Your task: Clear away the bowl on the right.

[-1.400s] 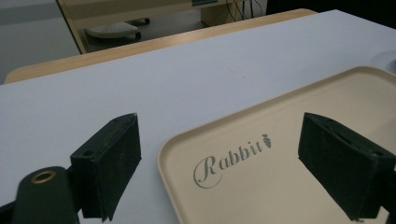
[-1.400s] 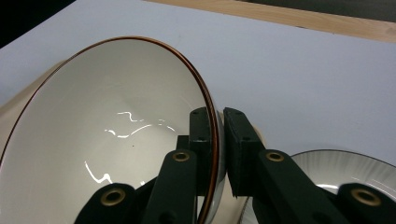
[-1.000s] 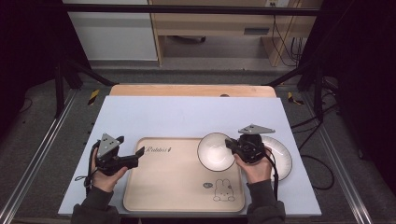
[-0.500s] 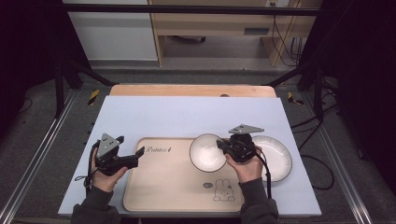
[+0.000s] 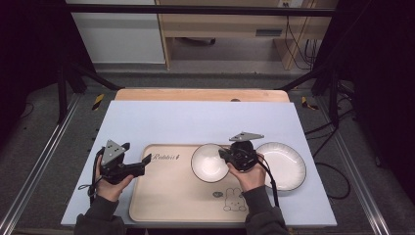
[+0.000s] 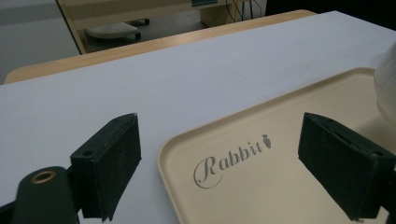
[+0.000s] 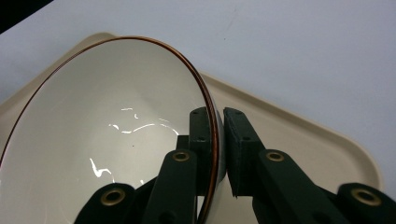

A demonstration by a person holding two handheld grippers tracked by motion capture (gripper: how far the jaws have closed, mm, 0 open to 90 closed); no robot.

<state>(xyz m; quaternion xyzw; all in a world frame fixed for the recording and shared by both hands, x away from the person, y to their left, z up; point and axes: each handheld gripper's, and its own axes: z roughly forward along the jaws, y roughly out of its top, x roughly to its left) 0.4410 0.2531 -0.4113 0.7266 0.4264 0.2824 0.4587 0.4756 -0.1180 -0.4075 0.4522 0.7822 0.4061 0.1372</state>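
- Right gripper (image 5: 226,155): the two black jaws are pinched on the rim of a white bowl (image 5: 209,162), one jaw inside the wall and one outside, as the right gripper view (image 7: 215,135) confirms.
- Bowl (image 7: 107,135): round, glossy glazed white, with a thin reddish-brown line along the lip; it sits tilted in the grip over the right part of a tray (image 5: 171,196).
- Left gripper (image 5: 145,160): jaws spread wide with nothing between them, held at the tray's left edge; in the left gripper view (image 6: 219,163) the matte black pads flank the tray's near corner.
- Tray (image 6: 280,177): beige, smooth, rectangular with rounded corners and a low raised rim; printed "Rabbit" script and a small rabbit drawing.
- Plate (image 5: 286,165): round, white, dark-edged, lying flat just right of the tray, beside the right hand (image 5: 247,176).
- Table (image 5: 195,122): pale blue matte sheet over a wooden top.
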